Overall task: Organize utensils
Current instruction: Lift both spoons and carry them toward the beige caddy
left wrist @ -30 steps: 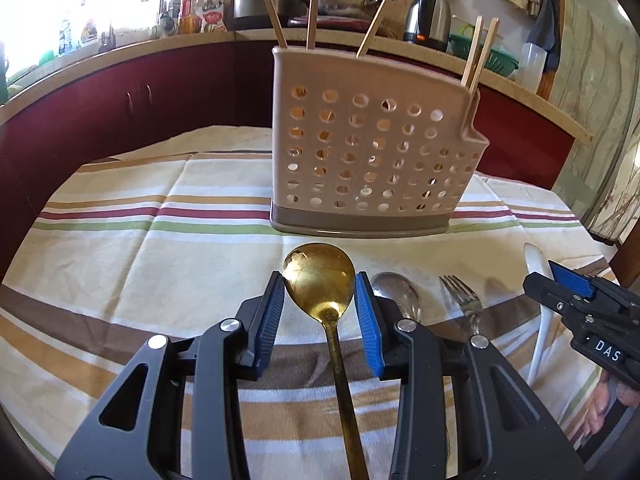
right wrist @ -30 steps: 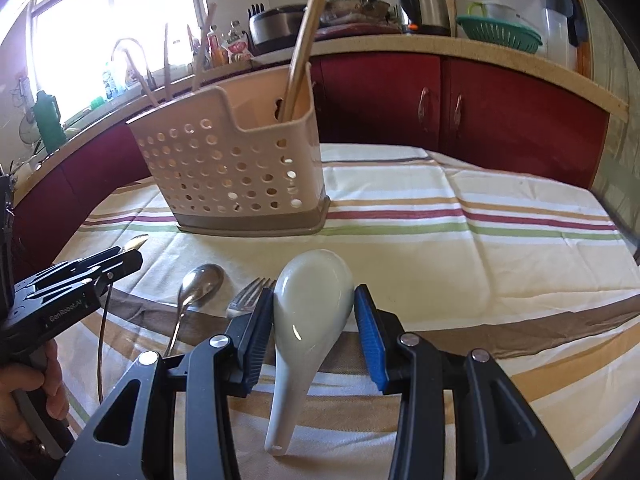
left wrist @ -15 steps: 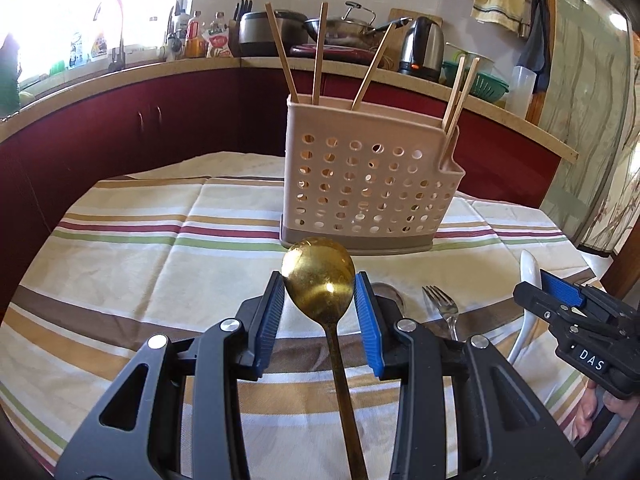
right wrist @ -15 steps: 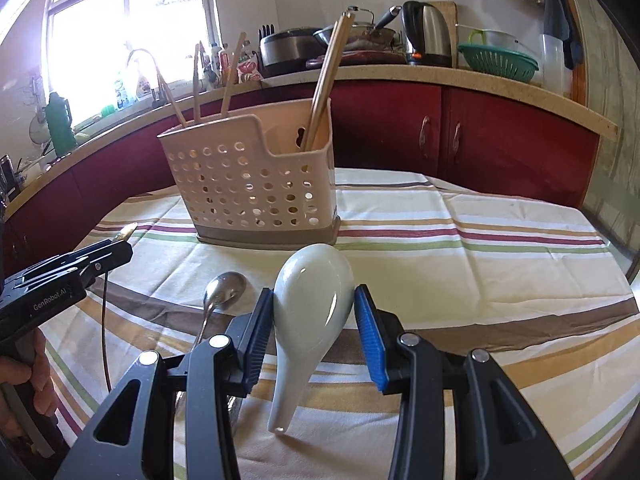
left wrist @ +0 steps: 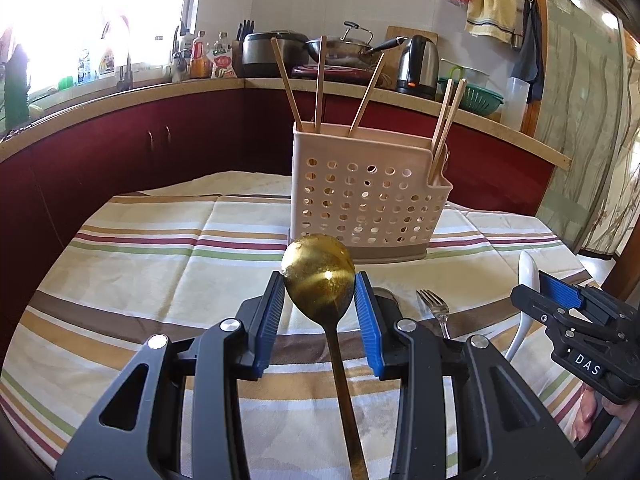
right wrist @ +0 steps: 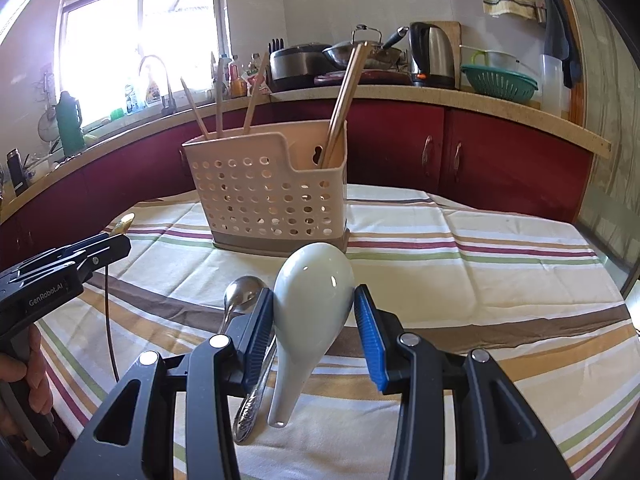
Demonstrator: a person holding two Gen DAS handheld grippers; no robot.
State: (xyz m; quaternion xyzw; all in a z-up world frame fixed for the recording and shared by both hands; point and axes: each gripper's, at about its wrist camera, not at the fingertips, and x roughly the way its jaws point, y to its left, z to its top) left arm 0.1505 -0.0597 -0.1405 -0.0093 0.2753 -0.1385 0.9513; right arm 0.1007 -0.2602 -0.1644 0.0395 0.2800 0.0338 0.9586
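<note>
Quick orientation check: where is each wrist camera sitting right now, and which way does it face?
Left wrist: behind the left gripper, which holds the gold spoon, facing the utensil holder; the right gripper shows at the right edge.
Right wrist: behind the right gripper, which holds the white ceramic spoon, facing the holder's narrow end; the left gripper shows at left.
Shared: holder, striped tablecloth, steel spoon.

"das" on right gripper (left wrist: 560,300), "genrobot.ai" on left gripper (right wrist: 96,248)
</note>
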